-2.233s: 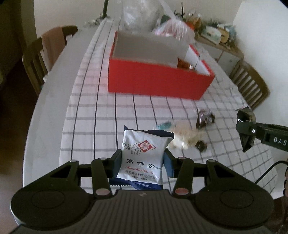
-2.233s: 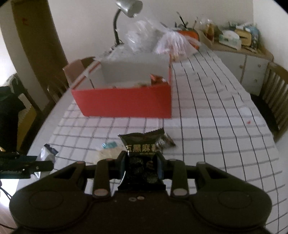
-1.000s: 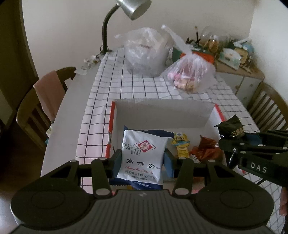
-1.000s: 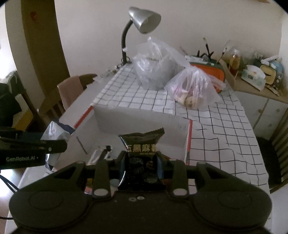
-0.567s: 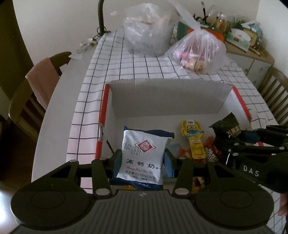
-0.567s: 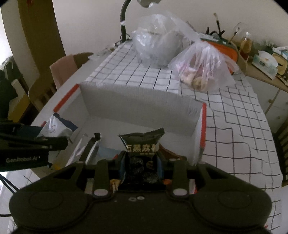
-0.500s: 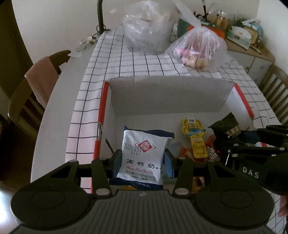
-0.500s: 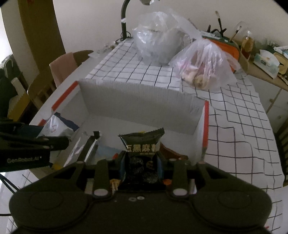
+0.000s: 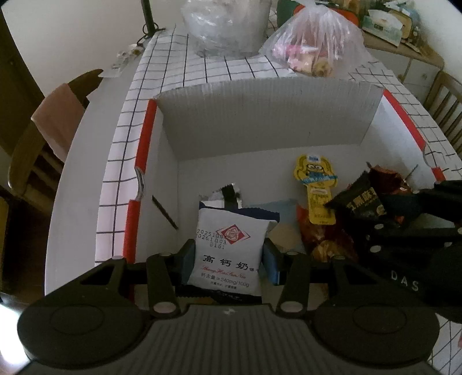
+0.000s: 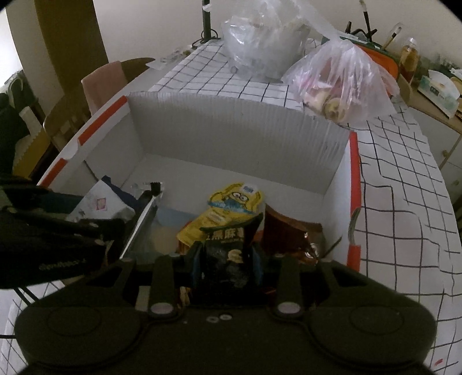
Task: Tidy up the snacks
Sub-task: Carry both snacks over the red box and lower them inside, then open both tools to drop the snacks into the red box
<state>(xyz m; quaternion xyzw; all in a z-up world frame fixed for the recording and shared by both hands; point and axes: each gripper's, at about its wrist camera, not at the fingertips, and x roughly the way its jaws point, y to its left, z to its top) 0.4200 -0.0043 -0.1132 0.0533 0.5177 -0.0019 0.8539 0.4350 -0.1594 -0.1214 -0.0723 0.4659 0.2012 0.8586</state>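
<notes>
My left gripper (image 9: pixel 228 256) is shut on a white and blue milk-candy packet (image 9: pixel 228 251) and holds it low inside the red and white cardboard box (image 9: pixel 268 115), at its left side. My right gripper (image 10: pixel 226 261) is shut on a black sesame snack packet (image 10: pixel 228 245) and holds it inside the same box (image 10: pixel 231 132), over a yellow minion packet (image 10: pixel 231 204) and brown wrappers (image 10: pixel 291 233). In the left wrist view the black packet (image 9: pixel 361 199) and the yellow packet (image 9: pixel 317 184) show at the right. In the right wrist view the white packet (image 10: pixel 101 202) shows at the left.
The box stands on a table with a checked cloth (image 9: pixel 219 66). Two plastic bags (image 9: pixel 314 43) (image 10: pixel 265 31) sit behind the box. A lamp stem (image 10: pixel 206 20) rises at the back. Wooden chairs (image 9: pixel 43 138) stand at the left, a sideboard (image 10: pixel 433 95) at the right.
Both grippers have moved from above the table, over the box's near wall, and down into the box, each still holding its packet. The box's floor and contents are now much closer.
</notes>
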